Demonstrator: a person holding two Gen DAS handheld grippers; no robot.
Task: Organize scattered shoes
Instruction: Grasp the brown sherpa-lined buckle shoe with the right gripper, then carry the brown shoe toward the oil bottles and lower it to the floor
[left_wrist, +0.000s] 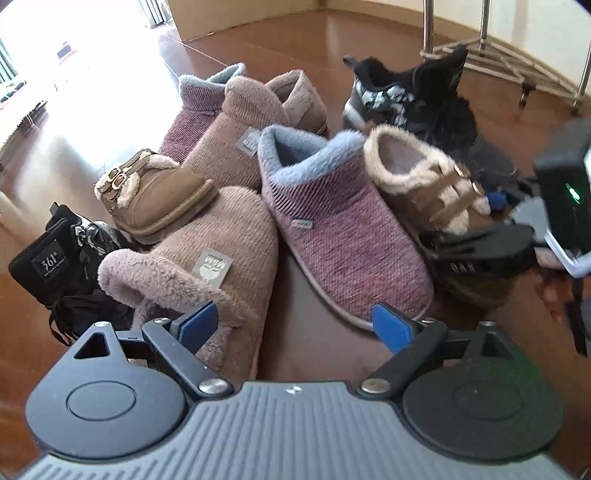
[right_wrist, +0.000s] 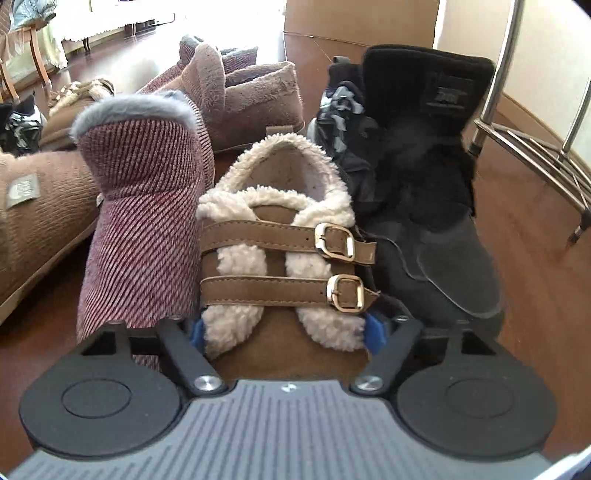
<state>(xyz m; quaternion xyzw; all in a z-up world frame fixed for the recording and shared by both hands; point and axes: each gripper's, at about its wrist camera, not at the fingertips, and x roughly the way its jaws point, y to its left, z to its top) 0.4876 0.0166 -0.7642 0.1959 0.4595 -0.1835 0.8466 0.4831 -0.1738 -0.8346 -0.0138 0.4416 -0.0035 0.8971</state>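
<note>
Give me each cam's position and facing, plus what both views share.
Left wrist: on the left gripper, tilted down at the shoe pile; its own open fingers, right gripper at right edge.
Right wrist: on the right gripper, tilted down, jaws straddling the buckled fleece shoe.
Shared: that buckled fleece shoe, maroon knit slipper, metal rack.

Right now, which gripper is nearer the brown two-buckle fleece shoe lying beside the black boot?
Right. The right gripper straddles the buckle shoe, fingers at its sides. The left gripper hangs open over bare floor, with the purple slipper between it and that shoe.
</note>
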